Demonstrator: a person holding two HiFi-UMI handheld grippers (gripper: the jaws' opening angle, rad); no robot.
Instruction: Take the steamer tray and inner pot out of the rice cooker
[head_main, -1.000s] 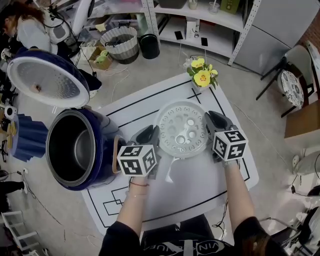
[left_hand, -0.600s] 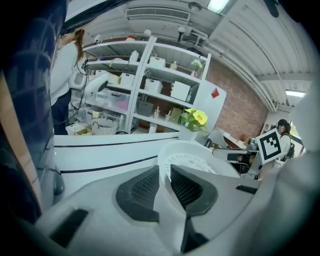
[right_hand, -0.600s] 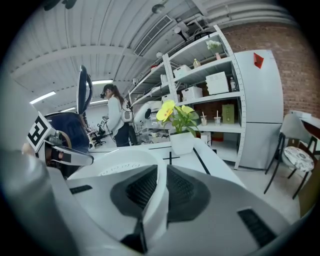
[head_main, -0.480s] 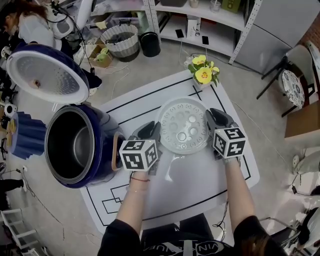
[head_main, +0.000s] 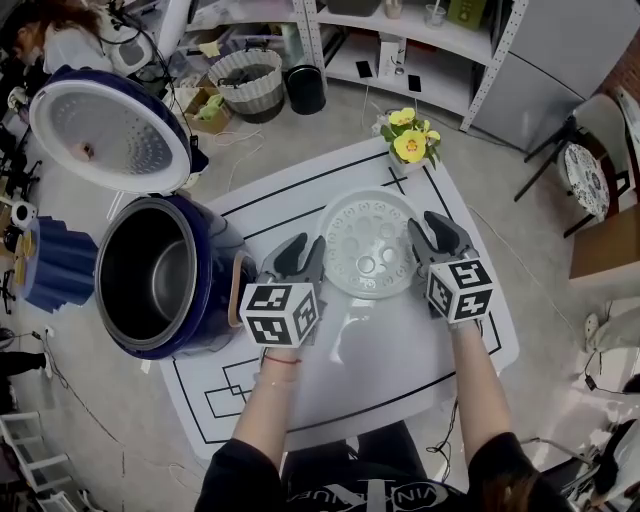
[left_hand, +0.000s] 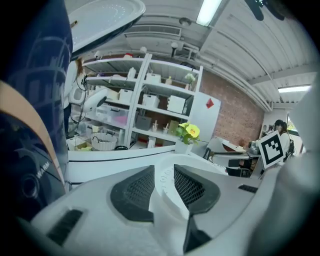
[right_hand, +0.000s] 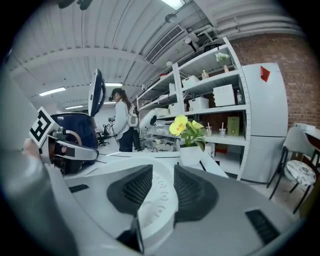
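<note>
Head view: left claw (head_main: 300, 258) and right claw (head_main: 432, 235) have just loosened, jaws slack around the steamer tray (head_main: 368, 243) on the tabletop (head_main: 400, 350), so the inner pot (head_main: 150, 285) comes next.

white desk (head_main: 385, 352) marked with black outlined rectangles. a white perforated steamer tray (head_main: 368, 243) rests flat just past the middle. a pot of yellow flowers (head_main: 408, 145) stands at the far corner. a dark blue rice cooker (head_main: 212, 268), lid up, covers the left edge; can't tell if it's fully on the desk.
</note>
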